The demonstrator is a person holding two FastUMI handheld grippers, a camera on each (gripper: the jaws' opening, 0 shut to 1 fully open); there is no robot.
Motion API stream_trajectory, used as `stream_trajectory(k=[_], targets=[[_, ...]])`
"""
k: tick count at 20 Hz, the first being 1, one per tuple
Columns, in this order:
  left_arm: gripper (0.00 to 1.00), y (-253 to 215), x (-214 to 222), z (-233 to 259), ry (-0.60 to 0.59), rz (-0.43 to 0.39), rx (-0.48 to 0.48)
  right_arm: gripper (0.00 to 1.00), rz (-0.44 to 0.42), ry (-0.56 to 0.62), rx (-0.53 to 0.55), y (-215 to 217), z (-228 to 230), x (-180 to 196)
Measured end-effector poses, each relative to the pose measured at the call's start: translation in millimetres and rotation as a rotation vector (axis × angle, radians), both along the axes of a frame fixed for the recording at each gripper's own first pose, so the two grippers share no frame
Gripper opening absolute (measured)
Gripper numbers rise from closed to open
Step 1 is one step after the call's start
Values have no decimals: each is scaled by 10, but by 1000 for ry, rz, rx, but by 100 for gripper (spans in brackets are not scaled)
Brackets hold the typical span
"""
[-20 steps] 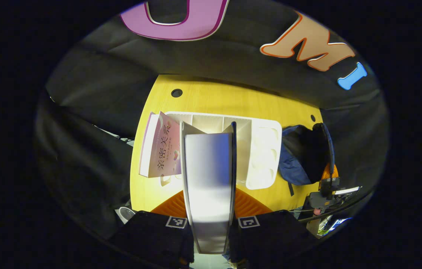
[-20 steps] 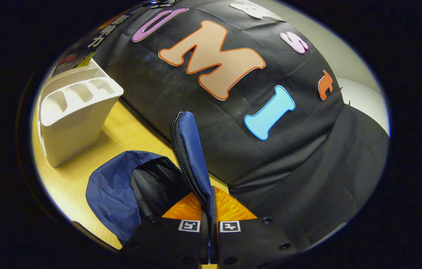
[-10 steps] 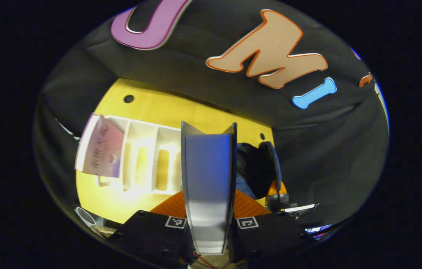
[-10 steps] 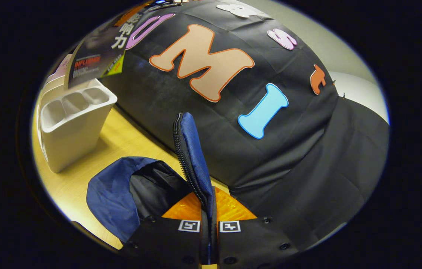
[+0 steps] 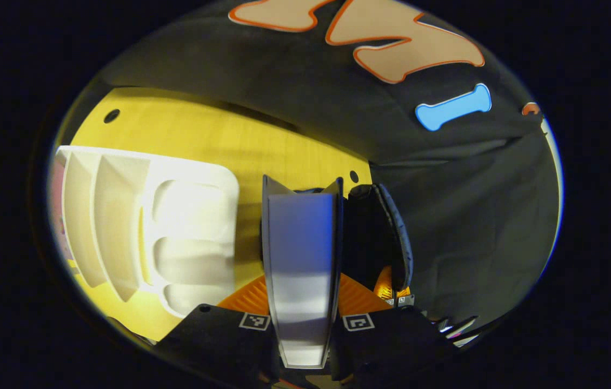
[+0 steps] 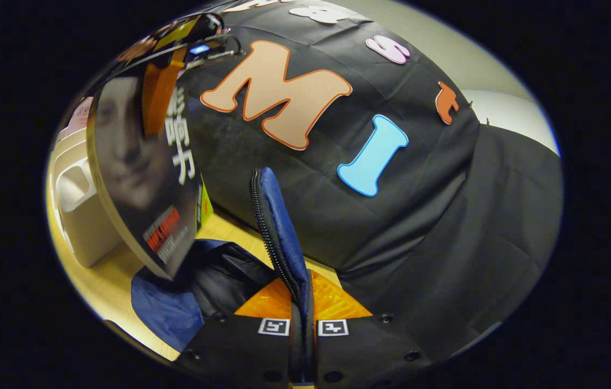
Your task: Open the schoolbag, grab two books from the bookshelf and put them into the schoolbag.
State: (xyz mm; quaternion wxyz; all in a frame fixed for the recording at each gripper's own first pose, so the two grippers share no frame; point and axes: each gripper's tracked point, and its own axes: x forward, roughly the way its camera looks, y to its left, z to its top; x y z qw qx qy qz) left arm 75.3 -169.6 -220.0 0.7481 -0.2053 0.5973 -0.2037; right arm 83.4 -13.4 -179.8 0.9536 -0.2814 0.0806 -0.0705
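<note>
The schoolbag is shown unzipped on the table, its flap pinched upright by the right gripper; a book, clamped in the left gripper, is held above its mouth, the bookshelf beside; lowering into the opening is judged next.

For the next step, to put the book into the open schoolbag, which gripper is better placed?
Left. The left gripper is shut on the book, which hangs just over the schoolbag mouth. The right gripper is shut on the bag's zipper flap, holding it open.
</note>
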Motion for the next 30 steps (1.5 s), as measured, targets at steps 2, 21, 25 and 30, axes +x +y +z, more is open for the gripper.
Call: stream_trajectory(k=[2, 21, 25, 30], targets=[[34, -283, -73, -243, 27, -23, -53, 5, 5, -2, 8, 6, -4, 20], [33, -1428, -290, -1167, 60, -100, -415, 5, 14, -21, 101, -75, 11, 50], [36, -1419, -289, -1145, 55, -102, -437, 4, 15, -17, 88, -118, -24, 37], [60, -1360, -209, -1012, -11, -115, -340, 4, 14, -20, 87, -175, -22, 31]])
